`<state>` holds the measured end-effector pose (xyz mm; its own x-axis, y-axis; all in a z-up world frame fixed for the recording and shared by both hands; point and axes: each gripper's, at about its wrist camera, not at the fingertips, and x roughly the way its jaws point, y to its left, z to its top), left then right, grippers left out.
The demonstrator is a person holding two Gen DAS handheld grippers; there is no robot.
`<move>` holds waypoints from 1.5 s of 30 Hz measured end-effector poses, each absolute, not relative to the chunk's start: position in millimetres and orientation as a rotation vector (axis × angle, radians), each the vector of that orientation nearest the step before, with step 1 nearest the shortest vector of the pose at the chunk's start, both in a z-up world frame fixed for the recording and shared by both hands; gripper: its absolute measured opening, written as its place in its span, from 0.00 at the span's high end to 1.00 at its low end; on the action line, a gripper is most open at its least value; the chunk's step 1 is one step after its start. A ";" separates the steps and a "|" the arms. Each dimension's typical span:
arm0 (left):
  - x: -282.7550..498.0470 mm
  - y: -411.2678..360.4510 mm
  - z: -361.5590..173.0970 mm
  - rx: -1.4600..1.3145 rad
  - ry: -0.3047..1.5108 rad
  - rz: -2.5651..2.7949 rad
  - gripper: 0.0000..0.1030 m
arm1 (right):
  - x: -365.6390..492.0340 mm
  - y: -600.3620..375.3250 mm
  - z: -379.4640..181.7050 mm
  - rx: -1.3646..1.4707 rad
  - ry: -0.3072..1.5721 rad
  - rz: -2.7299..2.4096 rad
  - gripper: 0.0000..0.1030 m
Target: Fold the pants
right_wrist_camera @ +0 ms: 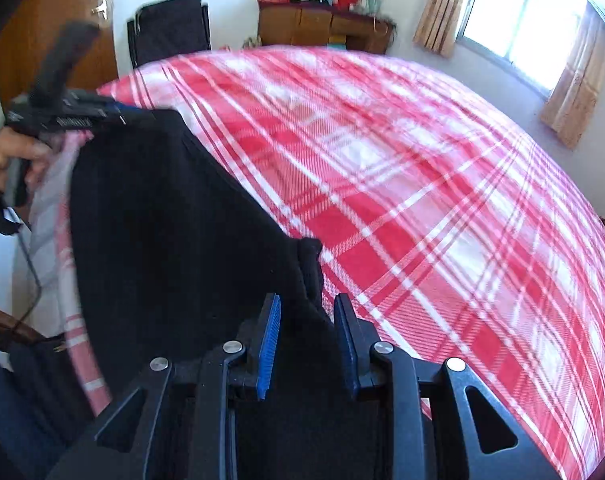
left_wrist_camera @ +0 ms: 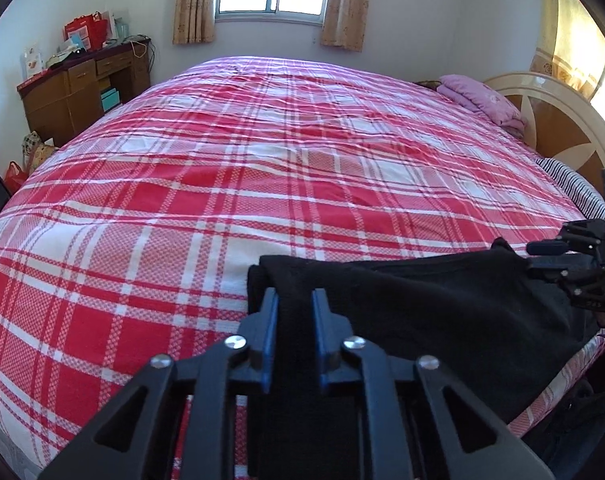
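Note:
Black pants [left_wrist_camera: 422, 300] hang stretched between my two grippers over the near edge of the red plaid bed [left_wrist_camera: 262, 160]. In the left wrist view my left gripper [left_wrist_camera: 294, 308] is shut on one end, with a band of black cloth running between its blue pads. My right gripper [left_wrist_camera: 534, 262] holds the other end at the far right. In the right wrist view the pants [right_wrist_camera: 162, 220] spread leftward from my right gripper [right_wrist_camera: 308, 320], whose jaws pinch a thick bunch of cloth. My left gripper [right_wrist_camera: 122, 114] grips the far corner at upper left, held by a person's hand [right_wrist_camera: 6, 152].
A folded pink blanket [left_wrist_camera: 482, 98] and a striped pillow [left_wrist_camera: 570, 188] lie by the headboard [left_wrist_camera: 562, 120]. A cluttered wooden desk [left_wrist_camera: 82, 80] stands past the bed's far left corner. A black chair [right_wrist_camera: 170, 28] and a wooden door [right_wrist_camera: 42, 40] are beyond the bed [right_wrist_camera: 422, 180].

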<state>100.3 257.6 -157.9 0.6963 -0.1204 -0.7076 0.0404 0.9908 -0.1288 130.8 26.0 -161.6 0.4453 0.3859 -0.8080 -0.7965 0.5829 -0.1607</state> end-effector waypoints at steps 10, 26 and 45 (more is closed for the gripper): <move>99.1 252.0 -138.9 -0.077 0.730 -0.073 0.92 | 132.2 8.5 -134.0 -0.442 0.730 0.758 0.93; 72.1 257.2 -152.1 -0.047 0.741 -0.038 0.57 | 118.7 -24.3 -140.6 -0.466 0.791 0.690 0.57; 59.2 244.9 -167.0 0.008 0.820 -0.017 0.40 | 63.3 -119.6 -173.8 -0.433 0.876 0.608 0.51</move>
